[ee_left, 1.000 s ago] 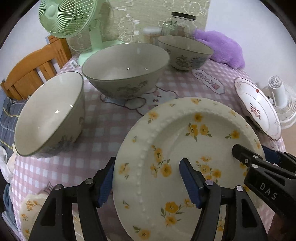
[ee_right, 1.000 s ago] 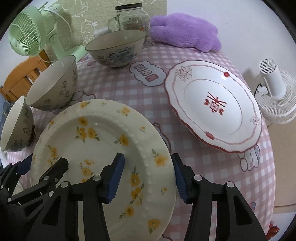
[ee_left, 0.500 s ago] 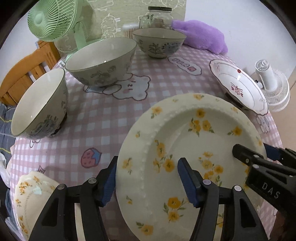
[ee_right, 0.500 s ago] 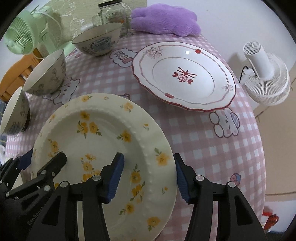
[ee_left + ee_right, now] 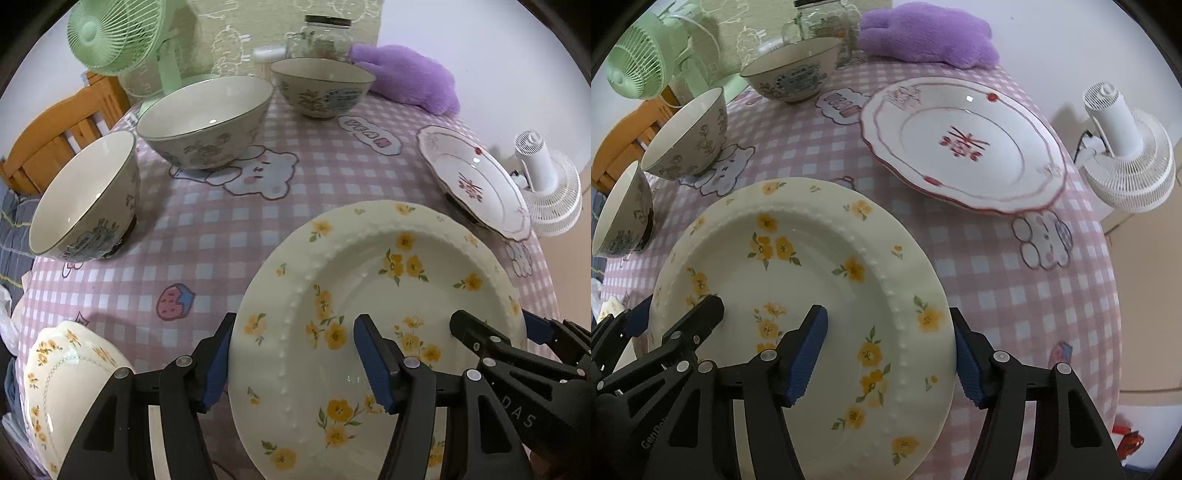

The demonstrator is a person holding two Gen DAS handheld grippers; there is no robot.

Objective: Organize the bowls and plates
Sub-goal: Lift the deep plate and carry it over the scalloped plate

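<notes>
Yellow-flower plate [image 5: 388, 295] shifted nearer table [image 5: 221, 229] front edge, away from bowls. Left hand-held gripper [image 5: 295, 362] straddles its left rim, unclamped. Right hand-held gripper [image 5: 890, 354] opening, right rim between jaws.

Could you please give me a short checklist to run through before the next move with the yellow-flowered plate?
1. Left gripper straddles the yellow-flowered plate's left rim: ok.
2. Right gripper straddles the opposite rim, its jaws opening: ok.
3. Pads pressing firmly on the plate: cannot tell.
4. Plate resting fully on the checked tablecloth: cannot tell; its near edge is hidden.
5. Red-trimmed plate lies apart from the flowered plate, gap visible: ok.
6. Three grey bowls, nearest, stand upright and clear of both grippers: ok.
</notes>
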